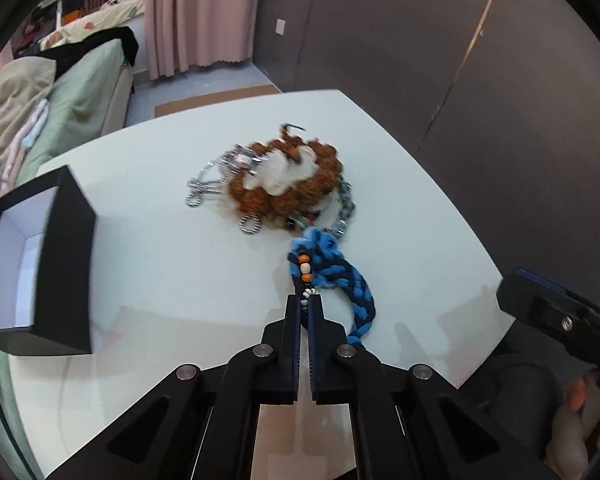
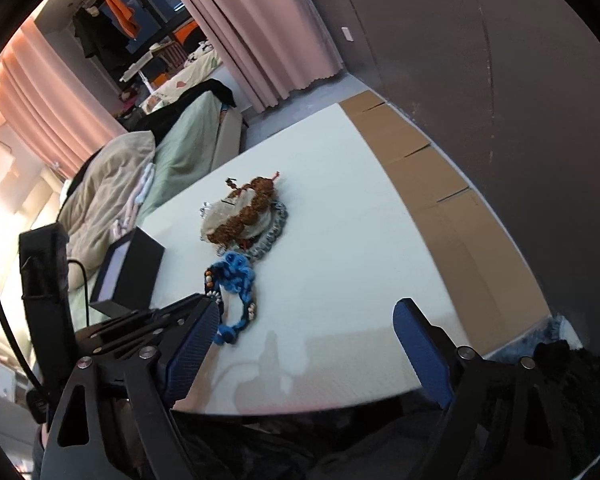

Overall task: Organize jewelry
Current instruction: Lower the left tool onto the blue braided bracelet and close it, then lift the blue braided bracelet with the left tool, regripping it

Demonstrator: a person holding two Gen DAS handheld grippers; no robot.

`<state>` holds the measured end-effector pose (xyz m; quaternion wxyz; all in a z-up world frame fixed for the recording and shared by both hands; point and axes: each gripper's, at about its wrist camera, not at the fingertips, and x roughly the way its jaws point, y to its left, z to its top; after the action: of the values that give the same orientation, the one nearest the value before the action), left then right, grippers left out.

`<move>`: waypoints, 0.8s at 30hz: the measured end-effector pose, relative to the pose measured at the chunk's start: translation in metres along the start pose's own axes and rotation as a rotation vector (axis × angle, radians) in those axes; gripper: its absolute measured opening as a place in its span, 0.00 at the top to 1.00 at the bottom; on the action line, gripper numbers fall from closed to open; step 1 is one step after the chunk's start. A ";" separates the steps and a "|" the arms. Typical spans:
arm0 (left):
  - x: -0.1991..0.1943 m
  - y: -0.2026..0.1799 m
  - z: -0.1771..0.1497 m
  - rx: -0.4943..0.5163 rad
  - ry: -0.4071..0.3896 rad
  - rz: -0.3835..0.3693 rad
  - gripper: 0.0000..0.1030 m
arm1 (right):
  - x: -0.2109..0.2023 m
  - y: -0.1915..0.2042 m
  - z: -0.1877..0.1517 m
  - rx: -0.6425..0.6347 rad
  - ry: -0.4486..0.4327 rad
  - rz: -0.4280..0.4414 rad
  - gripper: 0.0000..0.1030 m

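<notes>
In the left wrist view, the left hand-held gripper (image 1: 305, 304) has its jaws closed together on a thin beaded strand (image 1: 305, 274) with orange and white beads. This strand belongs to the blue braided bracelet (image 1: 336, 276), which lies on the white surface (image 1: 180, 272) just beyond the fingertips and curls back along their right side. Behind the blue braided bracelet is the jewelry pile (image 1: 284, 188): a brown beaded piece, a white piece, silver rings and a chain, all touching each other. Far to the left of the blue braided bracelet stands an open black box (image 1: 66, 260) with a white inside. The right hand-held gripper (image 1: 556, 320) shows at the right edge.

In the right wrist view, the right hand-held gripper (image 2: 304, 318) has its jaws wide apart with nothing between them. The blue braided bracelet (image 2: 236, 276) lies just beyond its left finger, and the jewelry pile (image 2: 244, 216) is behind the bracelet. The black box (image 2: 140, 276) is left of the bracelet.
</notes>
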<state>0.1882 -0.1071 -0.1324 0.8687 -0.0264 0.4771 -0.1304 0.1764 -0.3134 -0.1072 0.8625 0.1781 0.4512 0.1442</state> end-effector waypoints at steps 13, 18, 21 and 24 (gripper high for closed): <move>-0.043 0.030 0.019 -0.027 -0.101 0.015 1.00 | 0.053 0.025 0.032 0.025 0.067 0.165 0.49; -0.044 0.036 0.023 -0.029 -0.092 0.061 1.00 | 0.068 0.023 0.041 0.055 0.083 0.184 0.54; -0.034 0.040 0.022 -0.068 -0.028 0.040 1.00 | 0.067 0.016 0.038 0.080 0.075 0.196 0.54; -0.017 0.040 0.018 -0.082 0.040 0.048 0.95 | 0.062 0.005 0.033 0.104 0.063 0.196 0.54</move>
<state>0.2031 -0.0652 -0.1153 0.8600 -0.0479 0.5000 -0.0901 0.2378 -0.2896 -0.1326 0.8192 0.2614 0.4653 0.2097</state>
